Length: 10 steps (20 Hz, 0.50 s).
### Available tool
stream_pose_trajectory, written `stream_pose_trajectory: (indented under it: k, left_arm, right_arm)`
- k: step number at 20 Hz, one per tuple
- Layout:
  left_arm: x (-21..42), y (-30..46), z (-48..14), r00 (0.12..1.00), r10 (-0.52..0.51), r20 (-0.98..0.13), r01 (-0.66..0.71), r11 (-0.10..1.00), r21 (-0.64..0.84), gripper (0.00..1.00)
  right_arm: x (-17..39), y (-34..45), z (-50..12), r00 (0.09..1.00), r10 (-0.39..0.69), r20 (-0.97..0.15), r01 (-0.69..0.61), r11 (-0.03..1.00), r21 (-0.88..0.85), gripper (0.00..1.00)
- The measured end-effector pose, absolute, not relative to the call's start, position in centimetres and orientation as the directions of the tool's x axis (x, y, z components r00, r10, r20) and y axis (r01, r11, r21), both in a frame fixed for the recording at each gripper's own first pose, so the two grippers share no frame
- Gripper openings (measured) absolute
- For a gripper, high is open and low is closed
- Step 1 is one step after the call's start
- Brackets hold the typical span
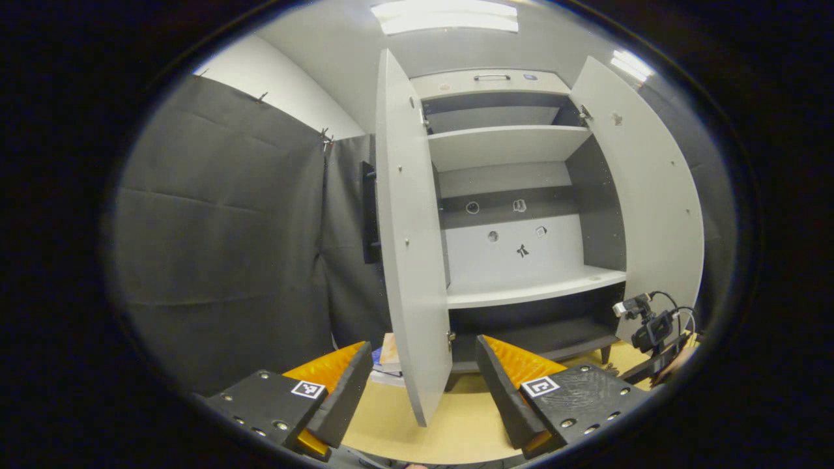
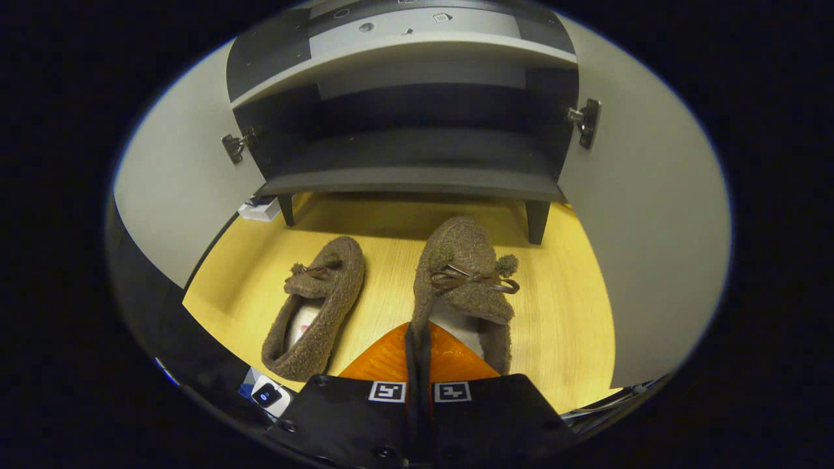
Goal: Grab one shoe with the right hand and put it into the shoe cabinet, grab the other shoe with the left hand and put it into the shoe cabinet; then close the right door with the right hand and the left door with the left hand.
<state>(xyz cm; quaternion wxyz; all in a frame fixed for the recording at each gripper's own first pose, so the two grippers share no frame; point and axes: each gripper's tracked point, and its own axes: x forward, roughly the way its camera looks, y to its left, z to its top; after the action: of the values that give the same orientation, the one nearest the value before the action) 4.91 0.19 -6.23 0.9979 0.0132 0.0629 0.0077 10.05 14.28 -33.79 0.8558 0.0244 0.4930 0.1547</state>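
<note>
In the right gripper view the right gripper [image 2: 417, 352] sits lowest and nearest, its two fingers drawn together with only a thin dark slit between them, pinched at the heel rim of the nearer brown fuzzy slipper with a bow and pompoms [image 2: 466, 286]; whether both fingers truly press on that rim cannot be told, since the fingers hide the contact. That slipper lies on the pale wooden floor [image 2: 573, 326], toe pointing toward the cabinet, and just beside it to the left lies the second brown fuzzy slipper [image 2: 319, 306], apart from the first and angled slightly. Beyond them stands the grey shoe cabinet [image 2: 410, 176] on short dark legs, its lowest dark shelf bare and facing the slippers. In the left gripper view the left gripper [image 1: 417, 391] hangs released, fingers spread wide, holding nothing, with the edge of the tall grey left door [image 1: 407, 247] between them and farther off; the grey right door [image 1: 651, 195] also stands swung out. The step in hand looks like the first one, the right-hand grab. Next it needs a firm pinch, a lift, and a carry forward onto a shelf between the doors.
</note>
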Motion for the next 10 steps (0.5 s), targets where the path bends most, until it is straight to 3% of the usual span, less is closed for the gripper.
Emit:
stream_pose_trajectory:
  k: [3, 4, 10]
  left_arm:
    - [5.4, -0.8, -6.1, 0.994, -0.008, -0.112, 0.01, 1.0, 0.023, 0.96]
    - [5.4, -1.1, -6.2, 0.994, -0.012, -0.111, 0.015, 1.0, 0.022, 0.93]
    - [6.5, -2.2, -7.3, 0.991, -0.034, -0.126, 0.035, 0.999, -0.001, 0.93]
  right_arm:
    - [11.2, 14.4, -30.2, 0.511, 0.318, -0.799, -0.248, 0.944, 0.217, 0.02]
    - [11.6, 14.4, -28.9, 0.525, 0.325, -0.786, -0.254, 0.942, 0.22, 0.02]
    - [15.3, 14.8, -21.4, 0.626, 0.364, -0.689, -0.325, 0.926, 0.194, 0.02]
